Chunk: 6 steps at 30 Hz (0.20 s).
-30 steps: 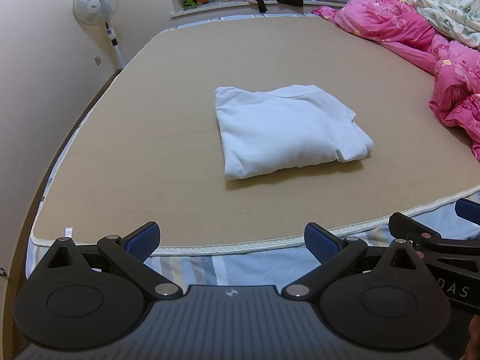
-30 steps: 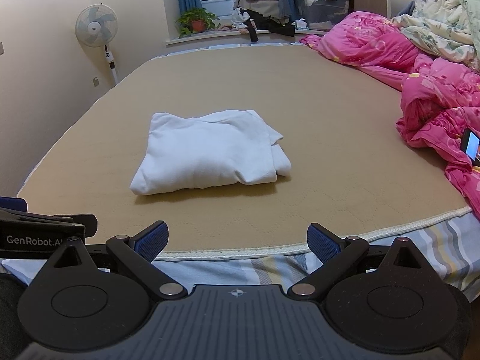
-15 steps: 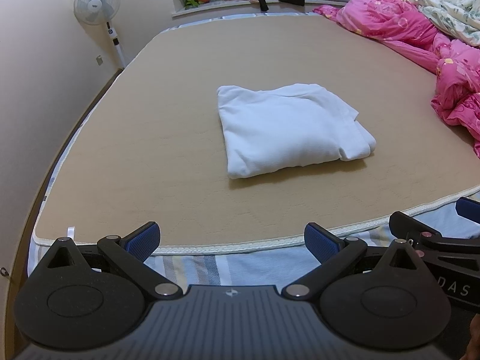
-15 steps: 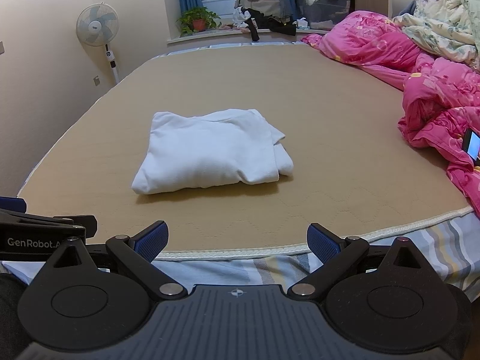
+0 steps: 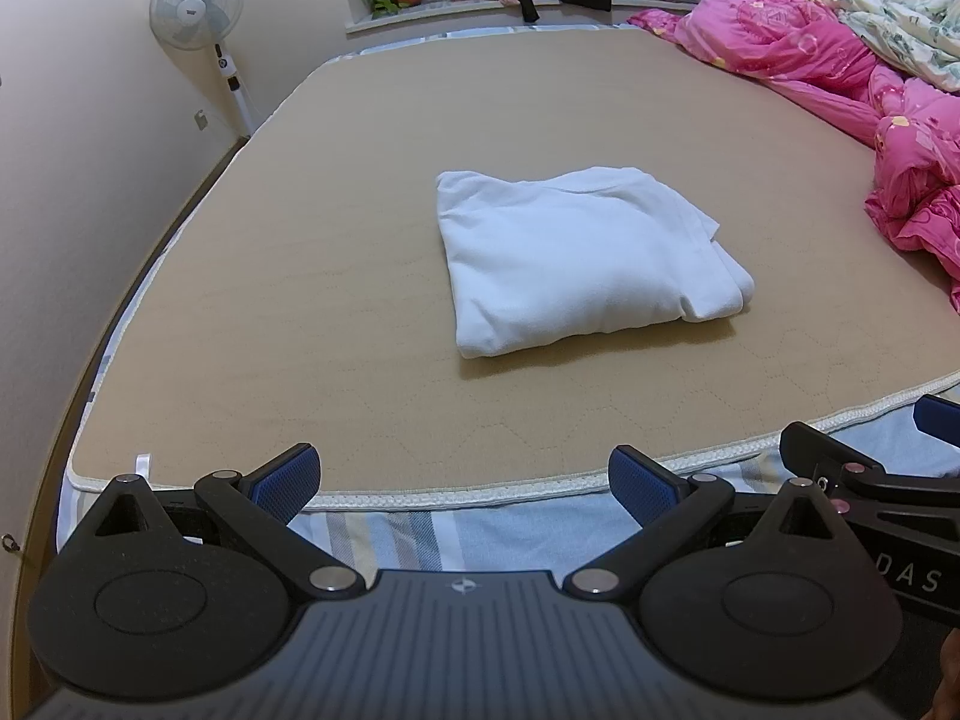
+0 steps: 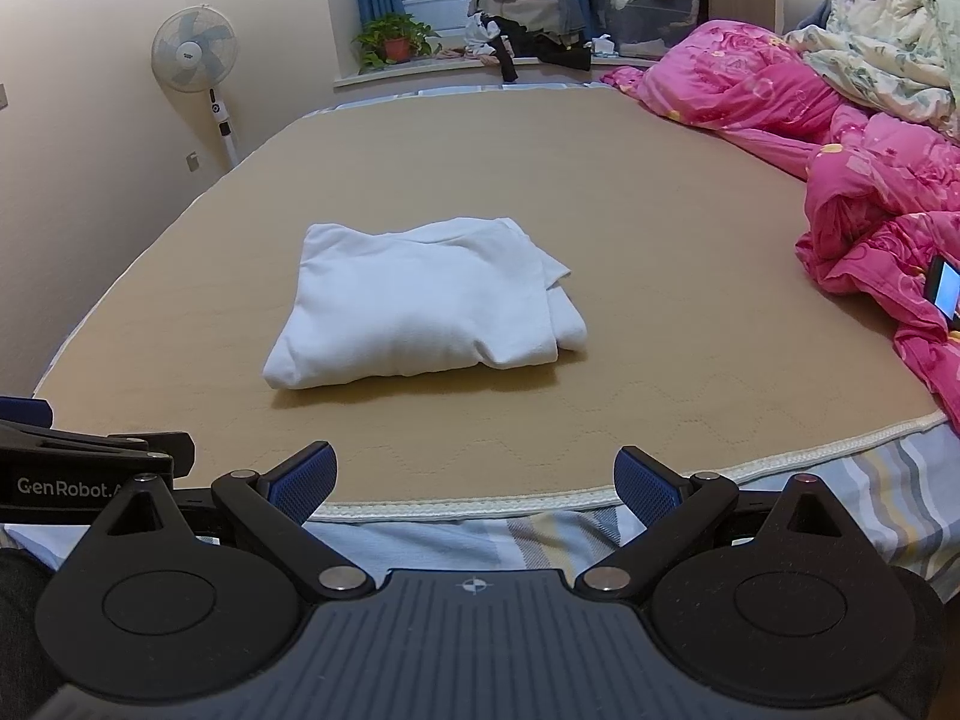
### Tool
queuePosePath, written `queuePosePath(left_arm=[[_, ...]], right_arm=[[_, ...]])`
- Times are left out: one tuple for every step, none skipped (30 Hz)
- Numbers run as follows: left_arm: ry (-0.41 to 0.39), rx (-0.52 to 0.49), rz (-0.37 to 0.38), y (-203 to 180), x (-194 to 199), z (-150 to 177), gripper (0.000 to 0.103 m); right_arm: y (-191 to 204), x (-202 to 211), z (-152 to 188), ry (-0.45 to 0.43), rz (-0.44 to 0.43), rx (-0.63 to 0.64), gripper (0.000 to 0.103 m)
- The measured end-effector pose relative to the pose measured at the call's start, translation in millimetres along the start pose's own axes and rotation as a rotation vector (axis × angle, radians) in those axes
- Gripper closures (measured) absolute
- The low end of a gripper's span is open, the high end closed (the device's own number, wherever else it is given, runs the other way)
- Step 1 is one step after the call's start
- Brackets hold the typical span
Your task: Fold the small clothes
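A white garment (image 5: 576,258) lies folded into a thick rectangle on the tan bed cover (image 5: 300,276); it also shows in the right wrist view (image 6: 420,306). My left gripper (image 5: 462,483) is open and empty, held back at the bed's near edge, well short of the garment. My right gripper (image 6: 474,480) is open and empty too, at the same near edge. The right gripper's side shows at the right of the left wrist view (image 5: 870,480), and the left gripper's side shows at the left of the right wrist view (image 6: 90,462).
A pink quilt (image 6: 870,192) and a floral quilt (image 6: 882,48) are piled at the right. A phone (image 6: 945,291) lies on the pink quilt. A standing fan (image 6: 195,57) is by the left wall. A plant, clothes and a box sit on the far sill (image 6: 522,30).
Both views have shifted very slightly; the garment sits a touch lower and further right in frame. Nothing was grasped or released.
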State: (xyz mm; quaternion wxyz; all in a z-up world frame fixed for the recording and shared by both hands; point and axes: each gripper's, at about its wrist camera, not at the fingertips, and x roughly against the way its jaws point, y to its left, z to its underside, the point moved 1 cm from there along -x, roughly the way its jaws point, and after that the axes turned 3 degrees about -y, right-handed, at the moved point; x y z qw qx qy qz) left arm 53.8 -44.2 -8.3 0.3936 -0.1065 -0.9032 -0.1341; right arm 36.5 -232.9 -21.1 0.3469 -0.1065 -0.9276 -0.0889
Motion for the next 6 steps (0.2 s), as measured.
queuePosePath(left_arm=[[-0.003,0.006,-0.001,1.2,0.2,-0.2,0.001],[-0.004,0.012,0.0,1.5,0.9,-0.4,0.001],[0.0,0.02,0.004,3.3,0.3,-0.9,0.001],[0.007,0.03,0.011,4.5,-0.4,-1.6,0.001],[0.016,0.043,0.018,6.7,-1.7,-2.0,0.001],[0.021,0.051,0.022,8.2,-2.8,-2.4,0.001]], right_arm=[[0.0,0.0,-0.2,0.0,0.0,0.0,0.004],[0.2,-0.1,-0.4,-0.001,-0.001,0.001,0.004],[0.6,0.0,-0.7,-0.002,-0.001,0.001,0.004],[0.8,0.4,-1.0,-0.005,-0.001,0.0,0.004],[1.0,0.7,-1.4,-0.007,-0.002,-0.001,0.004],[1.5,0.7,-1.6,-0.008,-0.003,0.0,0.004]])
